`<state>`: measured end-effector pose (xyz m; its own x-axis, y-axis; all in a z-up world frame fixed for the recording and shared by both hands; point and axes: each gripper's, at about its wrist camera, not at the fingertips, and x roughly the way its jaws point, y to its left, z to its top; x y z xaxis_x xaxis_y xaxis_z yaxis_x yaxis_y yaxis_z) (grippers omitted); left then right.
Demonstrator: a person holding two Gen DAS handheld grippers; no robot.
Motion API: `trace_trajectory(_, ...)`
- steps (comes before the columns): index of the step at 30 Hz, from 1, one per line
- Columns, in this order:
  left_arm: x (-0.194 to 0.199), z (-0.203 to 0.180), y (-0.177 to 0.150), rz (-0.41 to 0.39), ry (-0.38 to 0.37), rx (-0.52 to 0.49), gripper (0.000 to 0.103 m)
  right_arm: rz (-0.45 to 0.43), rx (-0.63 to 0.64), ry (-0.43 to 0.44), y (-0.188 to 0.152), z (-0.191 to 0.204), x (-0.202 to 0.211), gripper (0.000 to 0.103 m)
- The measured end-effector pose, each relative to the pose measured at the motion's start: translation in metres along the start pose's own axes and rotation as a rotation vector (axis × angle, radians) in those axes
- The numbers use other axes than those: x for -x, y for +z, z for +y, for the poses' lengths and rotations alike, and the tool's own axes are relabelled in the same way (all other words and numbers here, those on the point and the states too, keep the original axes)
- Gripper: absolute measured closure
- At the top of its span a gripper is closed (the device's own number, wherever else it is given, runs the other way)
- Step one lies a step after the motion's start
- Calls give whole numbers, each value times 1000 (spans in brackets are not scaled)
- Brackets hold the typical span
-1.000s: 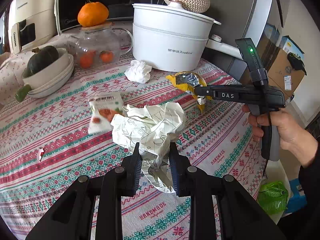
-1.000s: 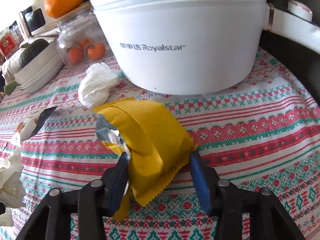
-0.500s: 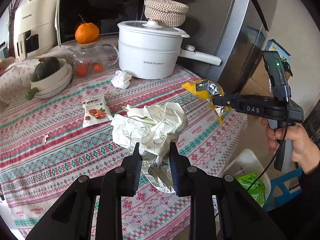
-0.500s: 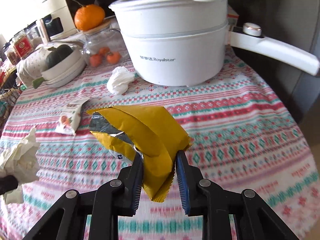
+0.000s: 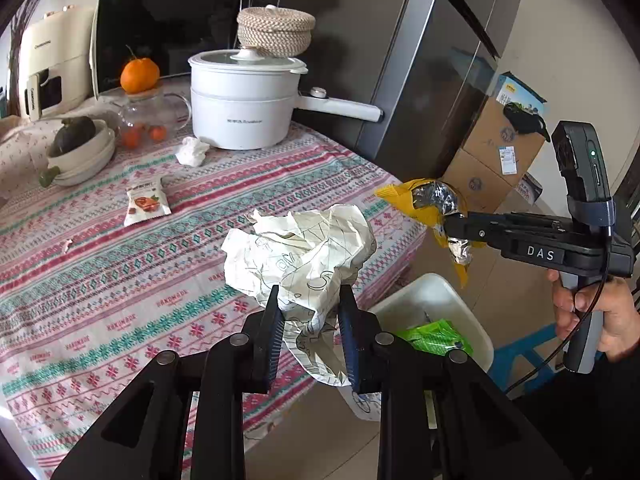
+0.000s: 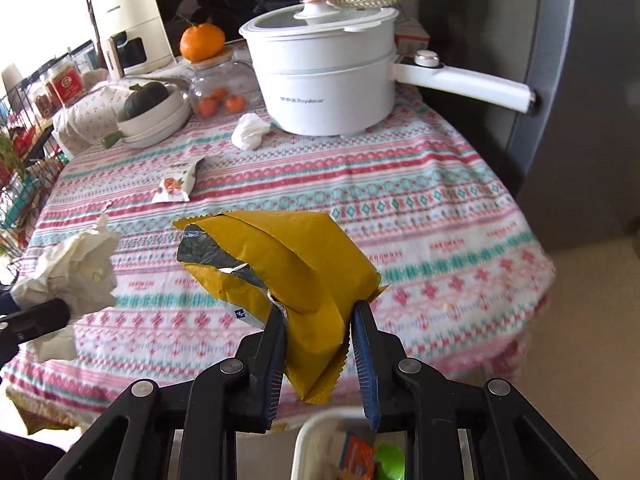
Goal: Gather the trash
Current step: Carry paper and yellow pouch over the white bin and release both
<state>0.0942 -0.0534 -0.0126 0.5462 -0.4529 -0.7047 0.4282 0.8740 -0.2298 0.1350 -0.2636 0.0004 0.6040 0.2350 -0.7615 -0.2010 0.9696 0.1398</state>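
My left gripper (image 5: 310, 322) is shut on a crumpled white paper (image 5: 304, 252), held in the air past the table's front edge; the paper also shows in the right wrist view (image 6: 76, 272). My right gripper (image 6: 320, 334) is shut on a yellow foil snack bag (image 6: 288, 276), held above a white trash bin (image 6: 316, 436). In the left wrist view the bag (image 5: 428, 204) hangs above the bin (image 5: 428, 300), which holds green wrappers. A white tissue ball (image 5: 192, 151) and a small nut packet (image 5: 146, 200) lie on the patterned tablecloth (image 5: 100, 280).
A white electric pot (image 5: 244, 100) with a long handle stands at the back, beside a glass jar with an orange on top (image 5: 138, 76), stacked bowls with a dark squash (image 5: 78, 148), a microwave and a grey fridge (image 5: 440, 60). Cardboard boxes (image 5: 496, 148) stand on the floor.
Both grippers have pulled back and up from the table with their trash. The right gripper closed on the yellow bag and carried it over the bin; the bin has come into view.
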Motion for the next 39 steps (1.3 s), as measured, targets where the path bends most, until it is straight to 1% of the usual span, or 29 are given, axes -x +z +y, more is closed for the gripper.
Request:
trace_trajectory(4, -7, -19, -13, 23, -28, -26, 76, 33, -38, -27, -26, -9, 15, 75)
trace_trajectory(6, -13, -28, -21, 36, -55, -27, 76, 55, -66, -47, -39, -15, 20, 75)
trace_trajectory(9, -28, -47, -33, 81, -92, -49, 76, 65, -131, -48, -63, -29, 23, 75)
trace_trajectory(11, -38, -62, -42, 112, -105, -88, 76, 120, -196, -56, -76, -41, 20, 75)
trace_trajectory(13, -48, -75, -49, 137, -115, -122, 76, 125, -239, -31, -82, -52, 23, 75)
trace_trajectory(16, -63, -91, -55, 163, -130, -161, 76, 119, -278, -77, -87, -70, 31, 75)
trace_trajectory(19, -85, -102, -59, 197, -133, -186, 75, 158, -323, -103, -98, -86, 30, 75)
trace_trajectory(25, -126, -122, -67, 251, -141, -236, 75, 202, -350, -181, -113, -108, 31, 74)
trace_trajectory(30, -148, -136, -72, 269, -142, -285, 75, 221, -388, -205, -122, -123, 32, 74)
trace_trajectory(34, -161, -142, -74, 289, -117, -314, 69, 246, -404, -217, -127, -132, 29, 74)
trace_trajectory(36, -165, -143, -74, 305, -98, -314, 61, 255, -412, -219, -129, -135, 27, 73)
trace_trajectory(38, -164, -141, -73, 302, -92, -304, 47, 261, -418, -223, -130, -137, 26, 73)
trace_trajectory(39, -161, -139, -72, 298, -90, -297, 45, 264, -420, -225, -130, -137, 26, 73)
